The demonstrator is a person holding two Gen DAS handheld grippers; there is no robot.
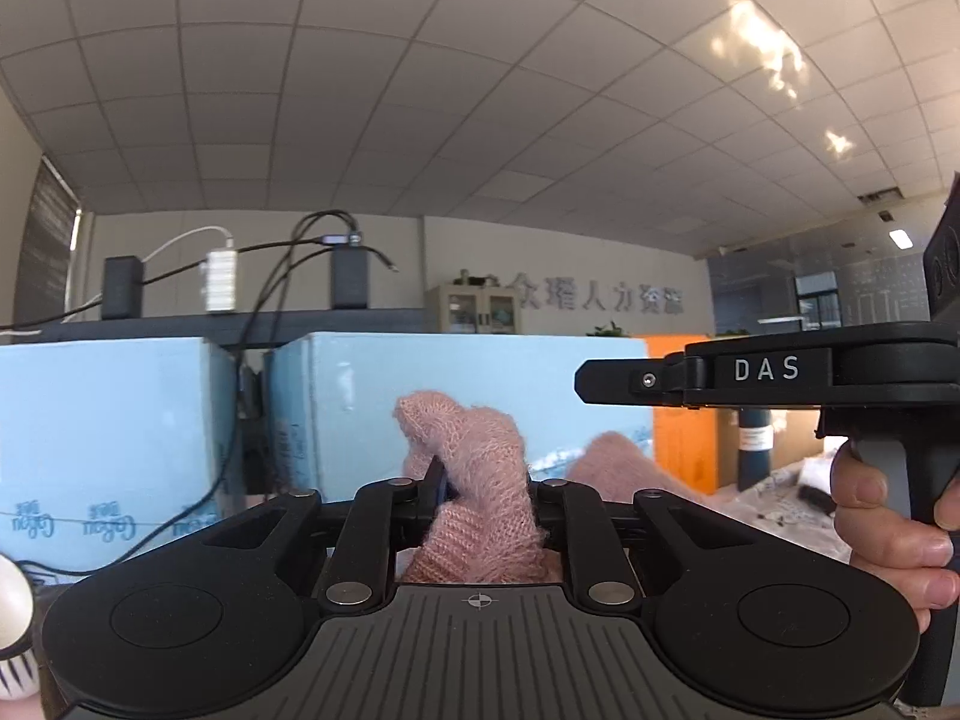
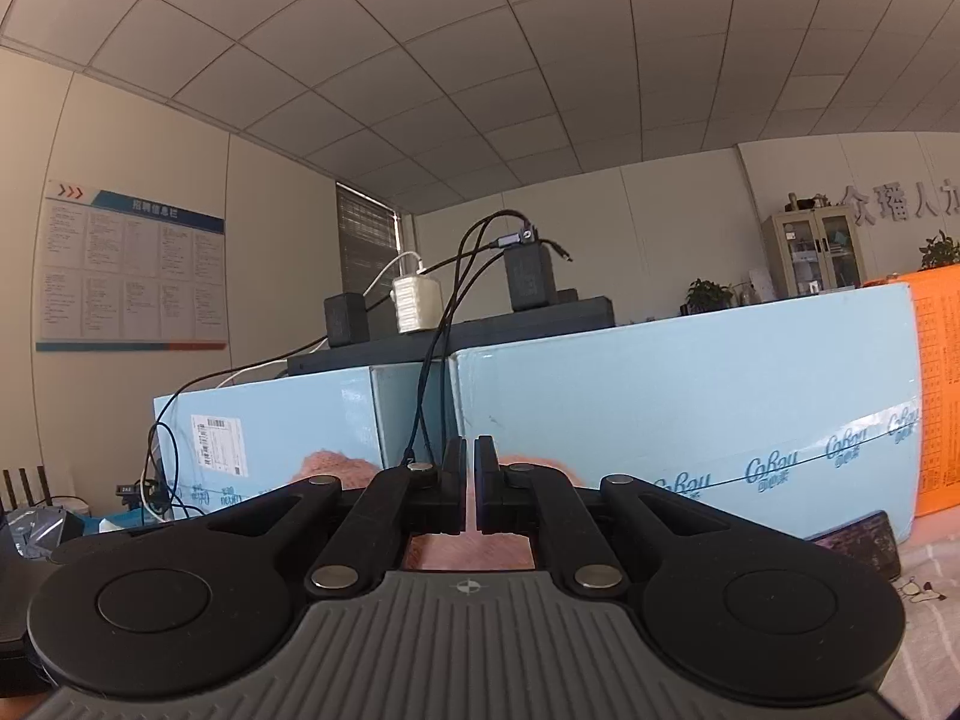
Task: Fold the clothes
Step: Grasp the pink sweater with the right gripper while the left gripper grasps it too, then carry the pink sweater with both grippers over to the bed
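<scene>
fingers (image 1: 433,483) pinch pink knit garment (image 1: 480,480) — left gripper (image 1: 480,498) | right gripper (image 2: 470,480) — closed

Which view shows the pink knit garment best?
Left wrist view: the pink knit garment bunches up clearly between the left gripper fingers. The right wrist view shows only pink slivers behind the nearly closed right gripper.

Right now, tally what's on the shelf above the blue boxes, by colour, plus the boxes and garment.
Black adapters: 2
White adapter: 1
Light blue boxes: 2
Pink knit garment: 1, clamped in the left tongs
Total: 6
</scene>
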